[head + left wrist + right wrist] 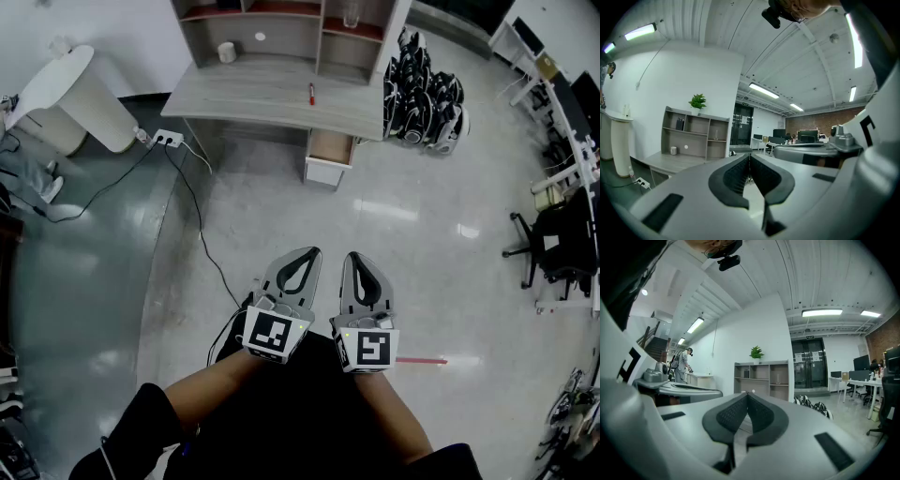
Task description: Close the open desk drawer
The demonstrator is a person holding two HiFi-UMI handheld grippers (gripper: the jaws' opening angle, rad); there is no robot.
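A grey wooden desk (253, 94) with a shelf unit (281, 28) stands far ahead in the head view. Under its right end a white drawer (330, 157) is pulled out, its inside showing. My left gripper (302, 253) and right gripper (354, 259) are held side by side close to the person's body, well short of the desk. Both are shut with nothing between the jaws. In the left gripper view the desk (670, 161) lies low at the left; in the right gripper view the shelf unit (761, 378) shows above the shut jaws.
A red pen (311, 92) lies on the desk. A heap of black bags (422, 98) sits right of it. A white bin (70, 98), a power strip (167, 139) and a trailing cable (202, 234) lie at the left. An office chair (553, 246) stands at the right.
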